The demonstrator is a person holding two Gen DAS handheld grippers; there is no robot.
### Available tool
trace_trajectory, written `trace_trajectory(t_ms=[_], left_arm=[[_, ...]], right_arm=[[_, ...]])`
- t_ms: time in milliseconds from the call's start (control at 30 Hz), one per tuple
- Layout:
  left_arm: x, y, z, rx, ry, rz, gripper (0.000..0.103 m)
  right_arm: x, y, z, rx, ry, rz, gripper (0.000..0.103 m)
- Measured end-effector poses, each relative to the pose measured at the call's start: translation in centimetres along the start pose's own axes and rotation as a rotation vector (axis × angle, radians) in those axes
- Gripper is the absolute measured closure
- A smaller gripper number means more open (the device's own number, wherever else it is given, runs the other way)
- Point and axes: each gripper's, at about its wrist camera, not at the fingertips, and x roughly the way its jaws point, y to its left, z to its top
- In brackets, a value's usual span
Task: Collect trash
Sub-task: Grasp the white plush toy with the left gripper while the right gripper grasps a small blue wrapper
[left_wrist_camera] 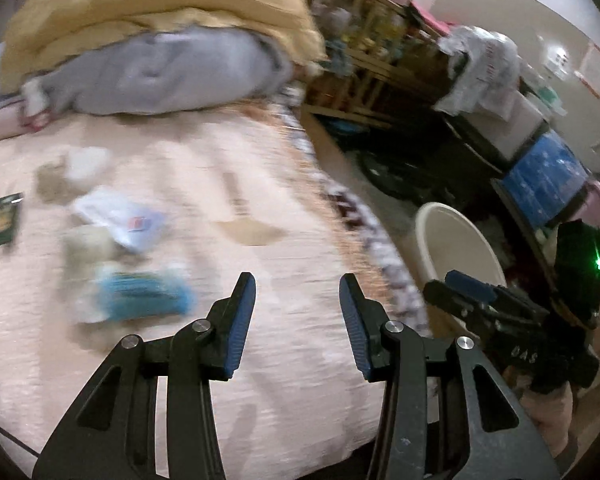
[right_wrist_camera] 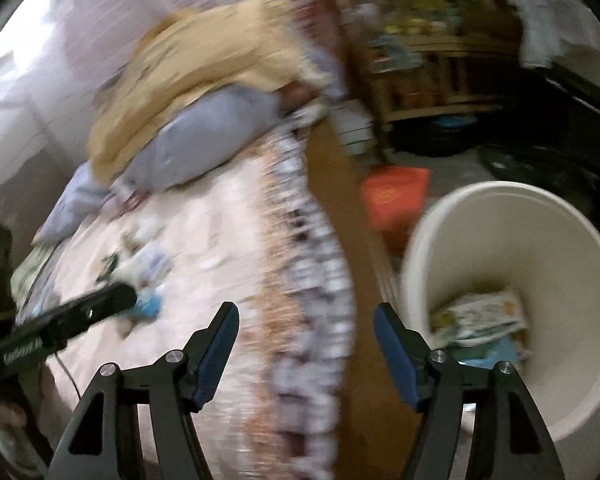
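The left gripper (left_wrist_camera: 298,300) hangs over the pink bedspread (left_wrist_camera: 204,184), jaws wide apart and holding nothing. The trash lies on the bed to its left: a blue wrapper (left_wrist_camera: 144,296), a white packet (left_wrist_camera: 120,220) farther off, and a dark sachet (left_wrist_camera: 6,220) at the far left, all blurred. The right gripper (right_wrist_camera: 306,326) is likewise spread wide and empty, beside the white bin (right_wrist_camera: 480,240) on the floor to the right of the bed; crumpled wrappers (right_wrist_camera: 480,316) lie inside the bin.
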Motion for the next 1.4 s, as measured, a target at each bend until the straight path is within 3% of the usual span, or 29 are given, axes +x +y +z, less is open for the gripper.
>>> trace_trajectory(t_ms=[333, 600, 667, 700, 733, 800, 1000, 1267, 1333, 1367, 1400], left_arm=[[-5.4, 12.3, -1.7, -0.128, -0.047, 0.191, 0.061], [-6.0, 17.3, -2.6, -0.211, -0.033, 0.212, 0.061], [-5.5, 17.6, -2.6, -0.224, -0.025, 0.199, 0.061], [-5.2, 17.7, -2.6, -0.231, -0.022, 0.188, 0.061], [-4.7, 17.7, -2.5, -0.238, -0.018, 0.175, 0.060], [-3.9, 17.5, -2.2, -0.246, -0.017, 0.155, 0.051], [-0.4, 15.7, -1.3, -0.239, -0.010, 0.115, 0.049], [4.5, 14.9, -0.7, -0.246, 0.011, 0.186, 0.050], [4.9, 14.8, -0.8, -0.229, 0.004, 0.201, 0.059], [4.9, 14.7, -0.9, -0.217, 0.003, 0.211, 0.073], [4.9, 14.6, -0.9, -0.210, 0.001, 0.215, 0.077]], right_arm=[[8.0, 13.8, 0.2, -0.412, 0.108, 0.206, 0.031], [14.5, 19.0, 1.1, -0.658, 0.189, 0.226, 0.031], [15.5, 19.2, 1.2, -0.662, 0.204, 0.242, 0.031], [15.8, 19.4, 1.0, -0.660, 0.204, 0.253, 0.039], [16.1, 19.4, 0.9, -0.655, 0.203, 0.252, 0.062], [16.2, 19.1, 0.7, -0.634, 0.199, 0.231, 0.072], [12.2, 16.5, 1.2, -0.497, 0.113, 0.244, 0.077], [6.3, 11.7, 1.3, -0.343, 0.036, 0.190, 0.077], [5.4, 10.6, 1.3, -0.312, 0.024, 0.175, 0.077], [5.0, 9.9, 1.2, -0.299, 0.021, 0.170, 0.077], [4.6, 9.3, 1.1, -0.280, 0.019, 0.163, 0.077]])
